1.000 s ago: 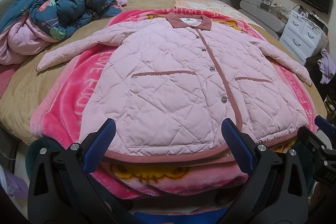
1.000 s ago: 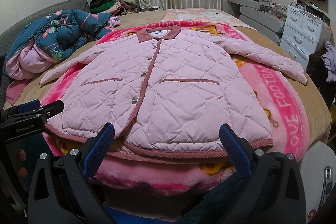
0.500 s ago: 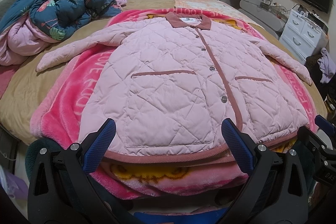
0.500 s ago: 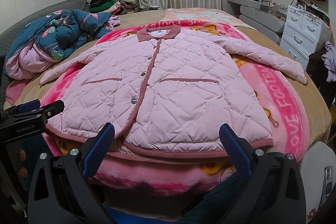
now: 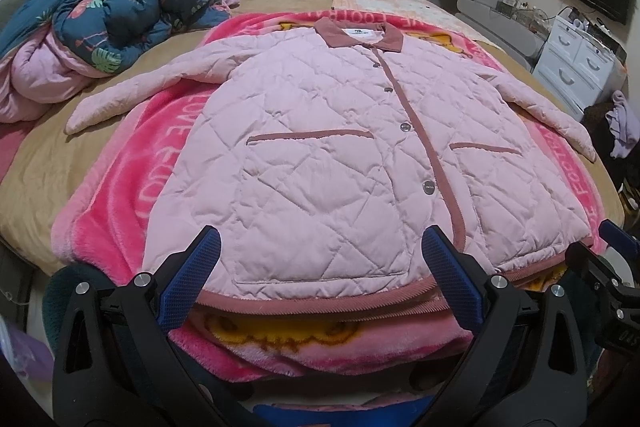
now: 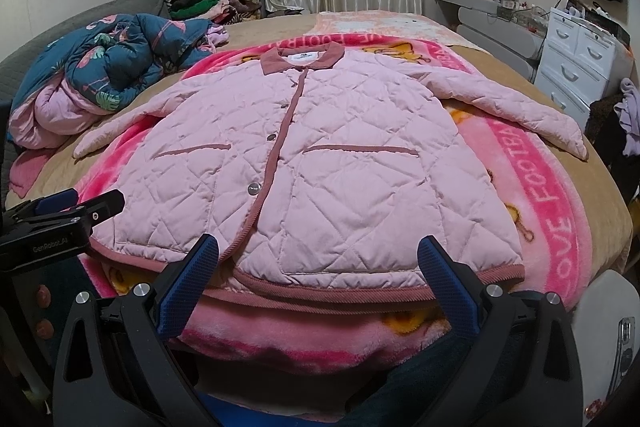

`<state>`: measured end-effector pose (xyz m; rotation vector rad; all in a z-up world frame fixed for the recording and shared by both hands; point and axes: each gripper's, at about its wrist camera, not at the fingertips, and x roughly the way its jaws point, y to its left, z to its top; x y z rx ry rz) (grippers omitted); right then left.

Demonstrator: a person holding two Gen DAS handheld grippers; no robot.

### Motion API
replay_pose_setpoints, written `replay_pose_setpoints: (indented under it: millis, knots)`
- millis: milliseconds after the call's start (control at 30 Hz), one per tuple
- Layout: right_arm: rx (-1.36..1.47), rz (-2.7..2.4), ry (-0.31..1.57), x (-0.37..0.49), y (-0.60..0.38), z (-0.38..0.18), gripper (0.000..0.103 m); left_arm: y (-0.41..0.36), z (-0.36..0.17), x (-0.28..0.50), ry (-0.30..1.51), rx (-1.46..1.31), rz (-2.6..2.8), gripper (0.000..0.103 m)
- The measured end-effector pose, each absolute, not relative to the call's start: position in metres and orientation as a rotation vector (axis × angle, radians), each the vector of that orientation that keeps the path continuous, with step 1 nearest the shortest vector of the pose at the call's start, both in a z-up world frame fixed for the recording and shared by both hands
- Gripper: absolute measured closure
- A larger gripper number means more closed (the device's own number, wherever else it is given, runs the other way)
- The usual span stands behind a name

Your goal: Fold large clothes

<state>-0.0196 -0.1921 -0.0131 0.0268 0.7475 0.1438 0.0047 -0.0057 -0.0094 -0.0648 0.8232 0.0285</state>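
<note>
1. The pink quilted jacket (image 5: 332,163) lies face up and buttoned on a bright pink fleece blanket (image 5: 120,211) spread over the bed (image 5: 36,179). Its hem is at the near edge, its collar at the far end, and both sleeves are splayed out to left and right.
2. The left gripper (image 5: 320,279) hovers just short of the hem with its jaws spread wide and nothing between them. The right gripper (image 6: 318,277) does the same further right along the hem, also spread and empty.
3. The jacket looks padded and soft, probably light for its bulk. It should bend in broad, springy folds, not sharp creases, and may puff back open.
4. The shell seems smooth and perhaps a little slippery, though the fisheye view makes the sheen hard to judge. The ribbed, darker pink hem band (image 6: 360,287) and the cuffs look like firmer places to pinch.
5. Diamond stitching covers the body; two trimmed pocket slits and metal snaps run down the front.
6. The plush blanket beneath may drag on the fabric.
</note>
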Motion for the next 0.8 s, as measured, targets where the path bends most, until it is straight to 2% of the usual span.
replay_pose_setpoints:
  millis: [333,800]
  knots:
    - [0.037,0.154,0.744,0.006,-0.197,0.0,0.004,-0.008,0.002,0.034,0.82,-0.056,0.017,0.009]
    - [0.051,0.142,0.687,0.074,-0.218,0.046,0.004,-0.015,0.042,0.098,0.774,-0.059,0.013,0.009]
